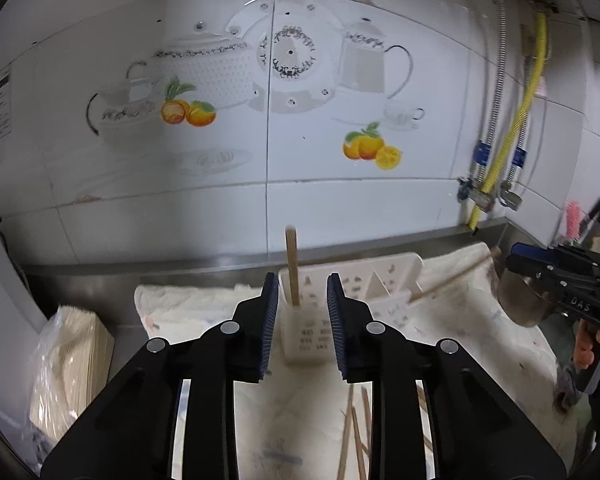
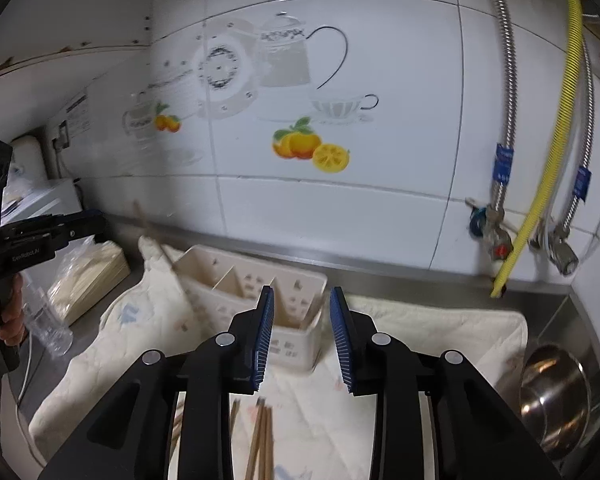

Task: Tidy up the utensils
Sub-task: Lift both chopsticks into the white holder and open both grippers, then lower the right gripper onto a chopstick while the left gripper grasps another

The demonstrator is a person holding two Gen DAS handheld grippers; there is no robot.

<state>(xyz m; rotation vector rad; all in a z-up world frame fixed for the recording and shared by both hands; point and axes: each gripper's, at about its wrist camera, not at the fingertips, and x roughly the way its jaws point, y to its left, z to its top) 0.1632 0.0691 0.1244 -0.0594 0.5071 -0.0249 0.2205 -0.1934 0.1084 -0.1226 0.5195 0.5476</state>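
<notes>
A cream utensil holder with compartments stands on a pale cloth; it also shows in the right wrist view. A pair of wooden chopsticks stands upright in its left compartment, and another chopstick leans out to the right. Several loose chopsticks lie on the cloth below the grippers, also in the right wrist view. My left gripper is open and empty in front of the holder. My right gripper is open and empty, just before the holder.
A steel pot sits at the right edge. A bagged stack of pale items lies left of the cloth. Valves and hoses hang on the tiled wall. A clear bottle lies at the left.
</notes>
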